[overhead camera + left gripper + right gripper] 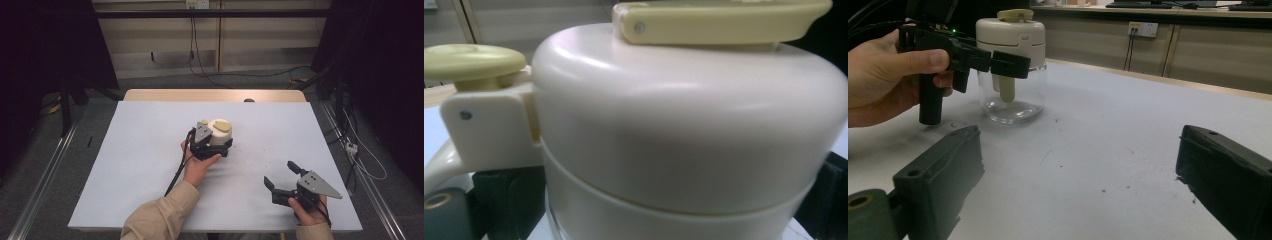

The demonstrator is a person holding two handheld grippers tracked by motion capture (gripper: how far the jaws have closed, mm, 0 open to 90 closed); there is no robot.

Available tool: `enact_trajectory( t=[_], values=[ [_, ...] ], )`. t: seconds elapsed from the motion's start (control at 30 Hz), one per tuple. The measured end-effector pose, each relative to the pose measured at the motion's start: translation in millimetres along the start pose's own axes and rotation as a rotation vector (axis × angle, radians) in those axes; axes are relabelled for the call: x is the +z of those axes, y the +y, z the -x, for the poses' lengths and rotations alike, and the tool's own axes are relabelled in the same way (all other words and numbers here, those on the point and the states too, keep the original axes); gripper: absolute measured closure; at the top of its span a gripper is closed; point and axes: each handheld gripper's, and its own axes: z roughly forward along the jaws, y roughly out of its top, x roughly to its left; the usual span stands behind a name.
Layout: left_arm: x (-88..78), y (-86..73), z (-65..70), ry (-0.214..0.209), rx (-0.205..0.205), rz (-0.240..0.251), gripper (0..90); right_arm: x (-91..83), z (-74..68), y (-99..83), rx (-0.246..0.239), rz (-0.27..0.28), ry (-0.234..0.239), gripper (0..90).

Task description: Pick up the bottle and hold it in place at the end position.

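A glass jar (220, 131) with a cream lid, a yellow-green lever and a round button stands upright near the table's middle. In the left gripper view the jar's lid (674, 125) is very close, with a dark jaw low on each side of it. My left gripper (215, 141) is open and straddles the jar just under the lid. One of its fingers (1010, 65) crosses in front of the jar (1012, 100) by the cream handle. My right gripper (280, 172) rests open near the front right, with bare table between its jaws (1083, 165).
A white sheet (150, 165) covers the table, and a wooden strip (215, 95) shows along its far edge with a small dark object (248, 100) on it. Cables (215, 75) run over the floor behind. Metal rails (45, 175) flank the table.
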Motion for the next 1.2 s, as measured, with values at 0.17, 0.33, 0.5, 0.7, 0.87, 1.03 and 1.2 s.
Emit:
enact_trajectory(
  t=[0.17,0.33,0.5,0.7,0.87,1.03,1.2],
  values=[
    [-0.9,-1.3,-0.1,-0.003,0.009,0.000,5.2,0.1,-0.4,0.0,-0.002,-0.005,-0.001,3.7],
    [-3.5,-4.9,-1.0,-0.007,-0.003,0.008,5.2,1.4,-1.1,0.6,-0.004,-0.008,0.001,3.2],
    [-3.8,-5.2,-0.8,-0.006,0.000,0.006,5.1,6.2,-3.6,1.4,-0.006,-0.016,0.009,2.7],
    [-3.8,-5.5,-0.6,-0.005,-0.005,0.009,5.1,11.6,-5.3,2.6,-0.009,-0.025,0.023,2.6],
    [-4.0,-5.3,-0.4,-0.004,-0.007,0.007,5.1,17.8,-5.6,4.0,-0.004,-0.033,0.027,2.5],
    [-4.2,-5.3,-0.3,-0.003,-0.007,0.006,5.1,25.9,-7.2,6.8,-0.004,-0.047,0.037,2.5],
    [-4.1,-5.6,-0.2,-0.002,-0.006,0.008,5.1,31.0,-9.0,8.7,-0.010,-0.061,0.052,2.1]
  ],
)
